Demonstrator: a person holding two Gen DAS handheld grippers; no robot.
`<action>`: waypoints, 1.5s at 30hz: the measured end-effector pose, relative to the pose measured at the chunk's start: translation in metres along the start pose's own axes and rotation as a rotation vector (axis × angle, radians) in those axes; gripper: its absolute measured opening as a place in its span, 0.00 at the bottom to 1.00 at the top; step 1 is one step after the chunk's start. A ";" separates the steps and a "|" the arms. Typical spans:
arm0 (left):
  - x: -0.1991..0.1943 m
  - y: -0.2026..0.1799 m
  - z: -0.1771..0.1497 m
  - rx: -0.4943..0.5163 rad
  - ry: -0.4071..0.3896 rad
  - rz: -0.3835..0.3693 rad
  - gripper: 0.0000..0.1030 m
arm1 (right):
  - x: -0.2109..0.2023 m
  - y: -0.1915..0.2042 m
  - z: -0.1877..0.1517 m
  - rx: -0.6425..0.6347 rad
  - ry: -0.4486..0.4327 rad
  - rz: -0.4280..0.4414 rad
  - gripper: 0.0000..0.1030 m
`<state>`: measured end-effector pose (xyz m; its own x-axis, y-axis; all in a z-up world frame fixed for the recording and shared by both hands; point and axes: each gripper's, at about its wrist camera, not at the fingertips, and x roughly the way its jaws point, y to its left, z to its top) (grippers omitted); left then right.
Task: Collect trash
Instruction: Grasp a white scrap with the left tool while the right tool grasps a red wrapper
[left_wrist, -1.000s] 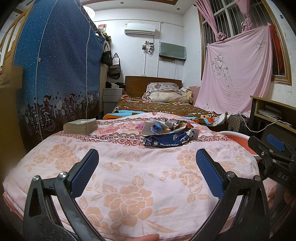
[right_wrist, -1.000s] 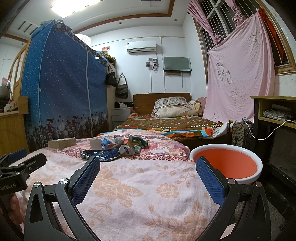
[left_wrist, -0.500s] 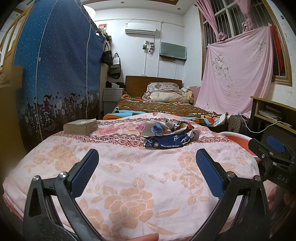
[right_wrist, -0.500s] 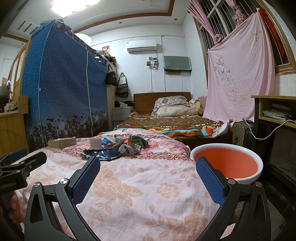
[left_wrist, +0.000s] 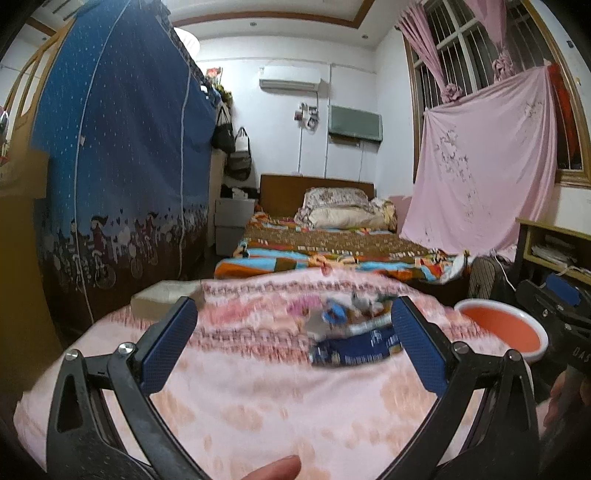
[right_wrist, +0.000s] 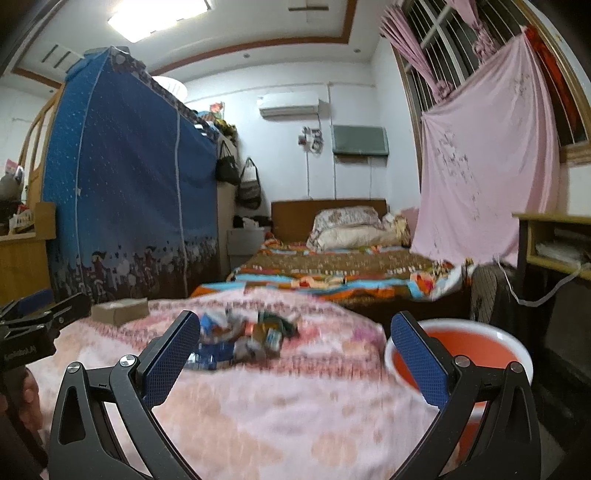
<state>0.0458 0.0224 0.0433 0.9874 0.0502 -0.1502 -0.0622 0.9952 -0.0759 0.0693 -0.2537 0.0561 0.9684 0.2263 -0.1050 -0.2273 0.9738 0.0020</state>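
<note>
Bench under pink floral cloth, largest thing in view, both views blurred. Orange basin just beside bench's right edge, low. Left tool above near part of bench, jaws wide, holding nothing. Right tool likewise wide, holding nothing. Trash pile on far part of bench, dark blue wrapper at its near side. Small box at bench's far left corner.

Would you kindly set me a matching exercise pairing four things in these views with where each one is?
Things:
1. dark blue wrapper
2. orange basin
3. flat box
4. pillow

Places:
A. far bed, by the headboard
B. beside the floral bedspread, at its right
C. bedspread's far left corner
D. nearest edge of the trash pile

Pairs: 1-D, 2-B, 3-C, 4-A
</note>
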 end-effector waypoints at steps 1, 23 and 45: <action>0.003 0.001 0.003 0.000 -0.009 0.001 0.89 | 0.004 0.000 0.005 -0.006 -0.012 0.005 1.00; 0.109 0.012 0.014 -0.034 0.186 -0.105 0.73 | 0.138 0.005 0.032 -0.055 0.212 0.120 0.70; 0.178 -0.002 -0.016 -0.058 0.579 -0.239 0.02 | 0.194 0.025 -0.008 -0.056 0.583 0.328 0.23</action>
<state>0.2193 0.0280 0.0013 0.7370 -0.2427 -0.6308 0.1265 0.9664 -0.2240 0.2505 -0.1851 0.0275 0.6378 0.4463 -0.6277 -0.5205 0.8505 0.0758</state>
